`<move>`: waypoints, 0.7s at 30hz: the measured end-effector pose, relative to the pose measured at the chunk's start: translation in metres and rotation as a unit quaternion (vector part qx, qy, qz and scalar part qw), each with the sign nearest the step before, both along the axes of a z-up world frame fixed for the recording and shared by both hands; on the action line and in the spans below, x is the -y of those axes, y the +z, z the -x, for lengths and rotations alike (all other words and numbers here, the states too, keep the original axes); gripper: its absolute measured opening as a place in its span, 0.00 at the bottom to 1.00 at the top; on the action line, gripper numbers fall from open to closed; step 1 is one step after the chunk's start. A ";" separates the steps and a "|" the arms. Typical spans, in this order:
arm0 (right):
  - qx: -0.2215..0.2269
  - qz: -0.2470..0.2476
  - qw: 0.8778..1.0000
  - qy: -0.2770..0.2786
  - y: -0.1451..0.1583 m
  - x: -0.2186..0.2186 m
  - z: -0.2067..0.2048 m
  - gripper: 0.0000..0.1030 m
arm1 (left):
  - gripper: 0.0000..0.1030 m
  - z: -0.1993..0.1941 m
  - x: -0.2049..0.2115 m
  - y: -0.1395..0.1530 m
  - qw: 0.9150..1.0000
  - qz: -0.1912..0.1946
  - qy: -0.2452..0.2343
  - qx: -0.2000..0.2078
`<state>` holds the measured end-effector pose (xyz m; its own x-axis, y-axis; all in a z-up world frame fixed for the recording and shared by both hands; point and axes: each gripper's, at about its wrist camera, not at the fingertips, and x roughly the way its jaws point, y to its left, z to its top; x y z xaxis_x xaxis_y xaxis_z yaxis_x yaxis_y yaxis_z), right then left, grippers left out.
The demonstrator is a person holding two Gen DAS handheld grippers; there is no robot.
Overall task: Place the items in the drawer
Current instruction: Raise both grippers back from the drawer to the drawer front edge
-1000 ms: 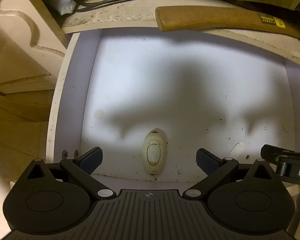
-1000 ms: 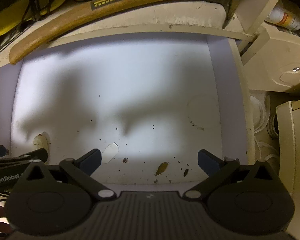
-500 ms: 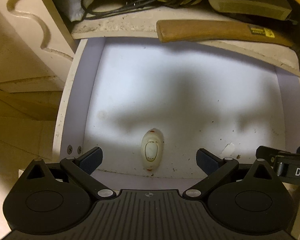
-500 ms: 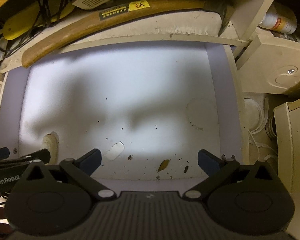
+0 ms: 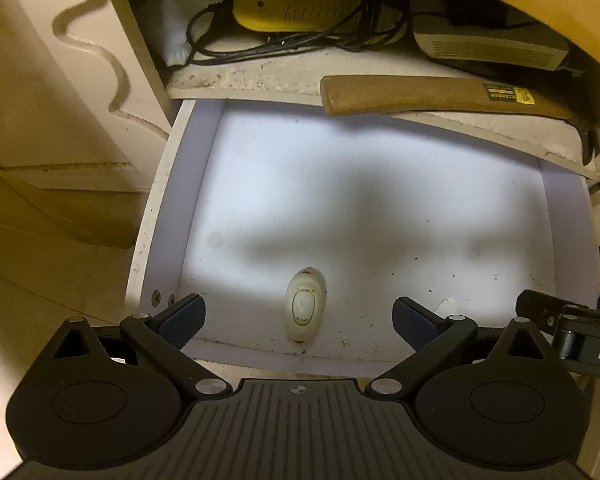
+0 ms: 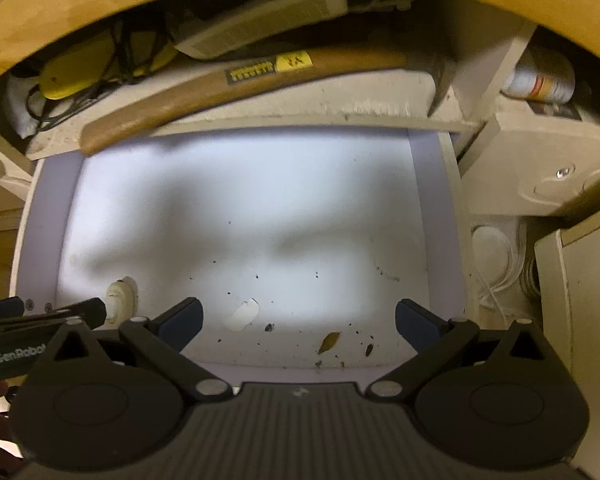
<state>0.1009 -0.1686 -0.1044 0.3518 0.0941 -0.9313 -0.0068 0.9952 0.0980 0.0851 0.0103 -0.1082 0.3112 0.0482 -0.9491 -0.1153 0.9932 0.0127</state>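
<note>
An open white drawer (image 5: 162,216) lies below both grippers; it also shows in the right wrist view (image 6: 436,216). A cream oval item (image 5: 305,306) lies on the drawer floor near the front edge, also seen in the right wrist view (image 6: 120,300) at the left. My left gripper (image 5: 299,318) is open and empty, held above the drawer front with the oval item between its fingers in view. My right gripper (image 6: 298,320) is open and empty above the drawer's front right part.
A wooden-handled hammer (image 5: 440,94) lies on the shelf above the drawer back, with a yellow device (image 5: 296,4), black cables and a grey box (image 5: 488,46). A white scrap (image 6: 242,314), a dry leaf (image 6: 329,342) and crumbs lie on the drawer floor. A bottle (image 6: 540,78) stands at right.
Both grippers have pulled back and up from the drawer, so more of the shelf above shows. The oval item has stayed in place. Both grippers stay open.
</note>
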 end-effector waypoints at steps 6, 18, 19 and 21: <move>0.007 -0.013 1.000 0.005 0.012 0.000 0.007 1.00 | 1.00 0.007 0.006 0.009 1.000 -0.001 -0.012 0.008; -0.002 -0.023 0.999 0.024 0.023 -0.004 0.027 1.00 | 1.00 0.020 0.007 0.012 1.000 -0.010 -0.017 -0.001; -0.007 -0.022 0.999 0.026 0.022 -0.005 0.028 1.00 | 1.00 0.021 0.007 0.012 1.000 -0.010 -0.018 -0.003; -0.021 -0.022 0.999 0.027 0.019 -0.005 0.031 1.00 | 1.00 0.023 0.006 0.011 1.000 -0.010 -0.018 -0.012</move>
<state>0.0702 -0.1636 -0.0852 0.3054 0.1530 -0.9399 -0.0553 0.9882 0.1429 0.0625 0.0040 -0.0974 0.2904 0.0572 -0.9552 -0.0783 0.9963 0.0358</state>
